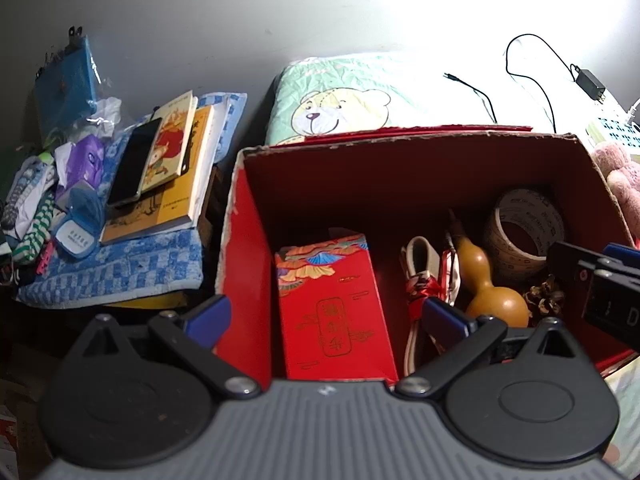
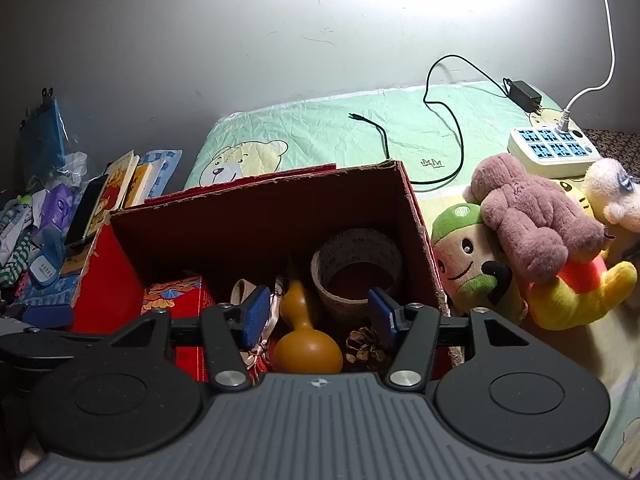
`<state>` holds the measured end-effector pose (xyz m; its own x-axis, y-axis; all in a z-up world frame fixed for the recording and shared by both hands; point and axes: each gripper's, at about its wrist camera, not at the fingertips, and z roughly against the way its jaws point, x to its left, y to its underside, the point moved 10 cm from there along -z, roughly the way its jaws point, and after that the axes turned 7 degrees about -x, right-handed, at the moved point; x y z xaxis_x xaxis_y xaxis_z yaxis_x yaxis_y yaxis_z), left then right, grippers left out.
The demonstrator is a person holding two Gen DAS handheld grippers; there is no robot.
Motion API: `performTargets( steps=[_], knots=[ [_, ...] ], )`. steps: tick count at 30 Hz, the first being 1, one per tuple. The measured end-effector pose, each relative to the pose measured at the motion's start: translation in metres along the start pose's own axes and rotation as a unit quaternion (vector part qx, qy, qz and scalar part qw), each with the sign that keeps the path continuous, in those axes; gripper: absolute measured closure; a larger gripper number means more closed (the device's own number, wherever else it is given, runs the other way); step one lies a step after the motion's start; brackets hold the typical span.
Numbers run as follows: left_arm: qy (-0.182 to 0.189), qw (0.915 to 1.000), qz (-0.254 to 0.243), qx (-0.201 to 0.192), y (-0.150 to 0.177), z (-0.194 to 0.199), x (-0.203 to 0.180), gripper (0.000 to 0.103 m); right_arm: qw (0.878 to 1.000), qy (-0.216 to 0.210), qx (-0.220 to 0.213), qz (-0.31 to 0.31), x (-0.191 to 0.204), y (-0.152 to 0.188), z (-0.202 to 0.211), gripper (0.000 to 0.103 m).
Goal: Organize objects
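Landmark: open red cardboard box [image 2: 256,216]. In it, L to R: red patterned packet [image 1: 334,308], tan gourd [image 2: 306,340], roll of printed tape [image 2: 356,268] w/ pine cone [image 2: 366,346] in front. Stack of yellow books [image 1: 176,176] left of box; pile of plush toys [image 2: 532,236] right; white power strip [image 2: 554,152] behind-right.

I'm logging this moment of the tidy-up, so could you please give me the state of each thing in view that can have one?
Left gripper: open, empty, over the box.
Right gripper: open, empty, over the gourd.
Red cardboard box: open-topped, partly filled.
Tan gourd: inside the box, upright.
Roll of printed tape: inside the box, leaning on the wall.
Black charger cable: loose, unplugged.
White power strip: white cord plugged in.
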<state>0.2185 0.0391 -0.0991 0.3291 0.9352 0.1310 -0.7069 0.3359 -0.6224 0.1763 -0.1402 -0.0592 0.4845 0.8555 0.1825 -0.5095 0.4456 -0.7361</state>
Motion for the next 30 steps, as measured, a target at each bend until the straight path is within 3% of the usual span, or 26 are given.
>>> performTargets(
  steps=[3,30],
  knots=[
    [0.003,1.0,-0.004,-0.005,-0.002,0.002,-0.004,0.001,1.0,0.001,-0.002,-0.004,-0.002,-0.001,0.0,0.041],
    [0.01,0.9999,0.003,0.009,0.009,-0.007,-0.011,0.001,1.0,0.001,0.003,0.0,-0.004,0.006,-0.001,0.041]
  ],
)
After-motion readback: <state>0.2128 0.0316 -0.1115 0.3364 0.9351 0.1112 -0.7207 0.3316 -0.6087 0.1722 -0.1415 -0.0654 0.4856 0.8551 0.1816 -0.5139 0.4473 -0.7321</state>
